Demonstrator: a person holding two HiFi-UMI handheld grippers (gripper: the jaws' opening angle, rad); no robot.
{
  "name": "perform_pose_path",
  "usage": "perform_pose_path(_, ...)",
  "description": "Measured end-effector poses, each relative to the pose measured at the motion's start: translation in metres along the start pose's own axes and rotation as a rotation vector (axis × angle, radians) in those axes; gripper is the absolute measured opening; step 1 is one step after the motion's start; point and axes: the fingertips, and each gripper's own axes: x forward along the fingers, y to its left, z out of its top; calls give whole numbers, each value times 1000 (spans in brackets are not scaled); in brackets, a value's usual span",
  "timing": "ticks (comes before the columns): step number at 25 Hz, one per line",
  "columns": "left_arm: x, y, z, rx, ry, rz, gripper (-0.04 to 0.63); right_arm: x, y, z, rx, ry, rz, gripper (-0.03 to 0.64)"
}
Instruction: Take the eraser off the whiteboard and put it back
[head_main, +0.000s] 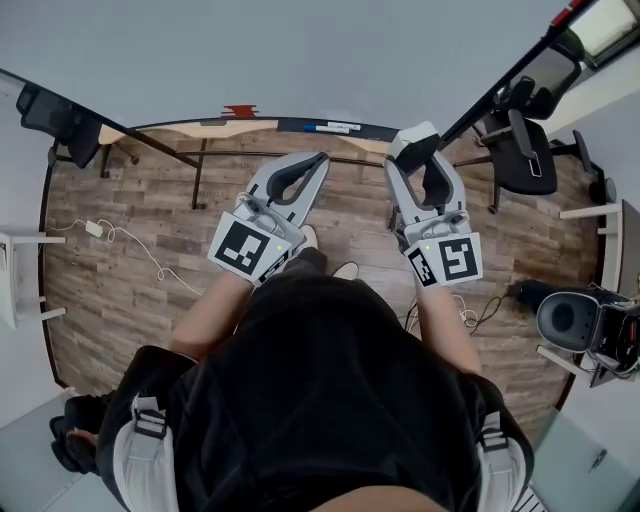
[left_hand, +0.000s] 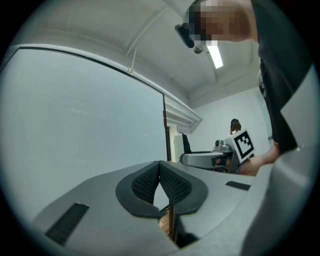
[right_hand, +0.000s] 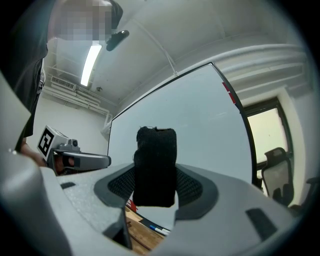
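Note:
My right gripper is shut on the eraser, a pale block that pokes out past the fingertips towards the whiteboard. In the right gripper view the eraser shows its black felt face, upright between the jaws, in front of the whiteboard. I cannot tell whether it touches the board. My left gripper points level at the board beside it, shut and holding nothing. In the left gripper view its pads meet at the tip, with the whiteboard ahead and the right gripper off to the side.
The board's tray carries a blue marker and a red thing. Black office chairs stand at the left and right. A black pole slants at the upper right. A white cable lies on the wood floor.

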Motion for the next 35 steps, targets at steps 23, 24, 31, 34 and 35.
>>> perform_pose_path(23,9,114,-43,66,2,-108,-5,119,11,-41,-65,50,-267,224)
perform_pose_path(24,11,121,-45,61,-5,-112,-5,125,12,-44,-61,50,-274,224)
perform_pose_path(31,22,161,-65,-1,-27,-129,-6,160,15,-69,-32,52,-321,224)
perform_pose_path(34,28,175,-75,-36,-45,-159,-6,170,10,-84,-8,59,-355,224)
perform_pose_path(35,28,180,-79,-38,-43,-164,-6,173,10,-90,0,62,-366,224)
